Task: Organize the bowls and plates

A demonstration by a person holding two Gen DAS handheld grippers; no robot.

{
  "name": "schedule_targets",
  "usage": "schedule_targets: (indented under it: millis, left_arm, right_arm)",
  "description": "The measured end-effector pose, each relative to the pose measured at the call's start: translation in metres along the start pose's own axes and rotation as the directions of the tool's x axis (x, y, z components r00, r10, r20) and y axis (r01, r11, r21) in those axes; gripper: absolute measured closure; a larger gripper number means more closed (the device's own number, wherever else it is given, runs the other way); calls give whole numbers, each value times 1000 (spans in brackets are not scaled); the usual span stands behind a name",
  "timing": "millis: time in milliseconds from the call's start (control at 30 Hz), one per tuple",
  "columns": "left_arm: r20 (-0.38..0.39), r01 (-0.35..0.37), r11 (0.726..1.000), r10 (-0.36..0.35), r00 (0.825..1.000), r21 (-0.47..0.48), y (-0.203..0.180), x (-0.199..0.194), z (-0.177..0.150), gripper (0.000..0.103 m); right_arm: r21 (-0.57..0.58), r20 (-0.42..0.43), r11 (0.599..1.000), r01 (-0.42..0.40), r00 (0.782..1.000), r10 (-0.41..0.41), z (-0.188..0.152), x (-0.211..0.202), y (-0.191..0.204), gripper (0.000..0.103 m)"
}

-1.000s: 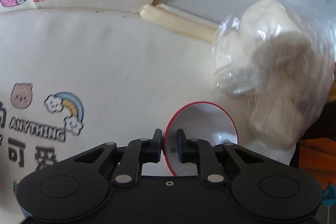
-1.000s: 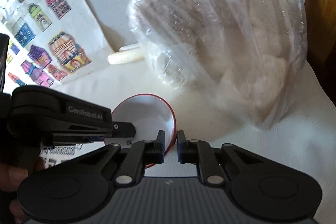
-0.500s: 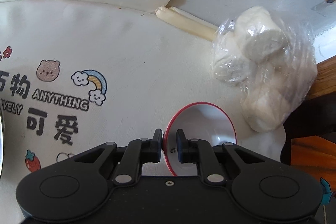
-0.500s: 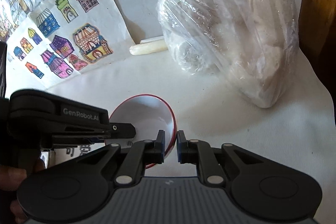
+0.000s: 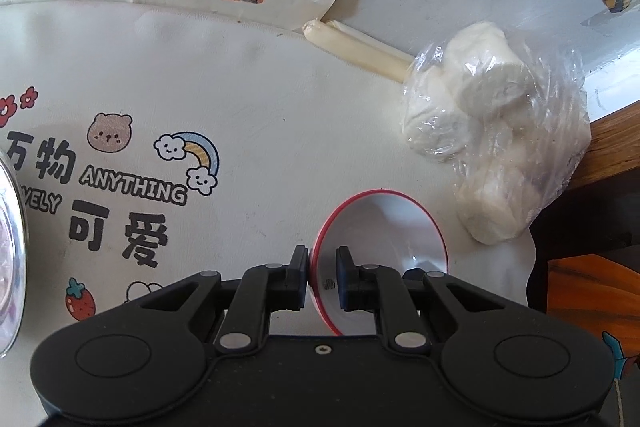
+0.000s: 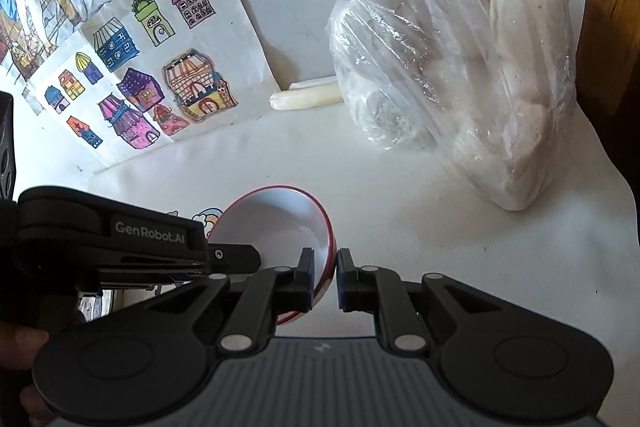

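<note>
Both grippers, left gripper (image 5: 322,269) and right gripper (image 6: 322,277), nearly closed on opposite rims of the small white red-rimmed bowl (image 5: 380,231), now higher above the printed white tablecloth (image 5: 240,115) than a second ago, so probably carrying toward other dishes.

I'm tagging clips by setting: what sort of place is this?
Probably a family home's dining table: a child's coloured house drawings, a cartoon-printed table mat, a plastic bag of steamed buns, and a red-rimmed bowl gripped by both grippers.
</note>
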State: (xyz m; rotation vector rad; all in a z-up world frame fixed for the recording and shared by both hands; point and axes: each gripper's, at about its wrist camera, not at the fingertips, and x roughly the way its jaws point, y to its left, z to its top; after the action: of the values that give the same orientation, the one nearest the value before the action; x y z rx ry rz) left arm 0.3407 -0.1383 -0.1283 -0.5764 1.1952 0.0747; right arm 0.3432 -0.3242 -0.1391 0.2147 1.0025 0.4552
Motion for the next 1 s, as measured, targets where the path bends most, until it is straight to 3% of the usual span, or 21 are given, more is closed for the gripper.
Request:
schedule_targets:
  millis: [1000]
  left_arm:
    - [21, 39, 999, -38, 999, -38, 72, -66, -35, 89]
  right_arm:
    - [-59, -24, 996, -70, 997, 69, -32, -25, 70, 90]
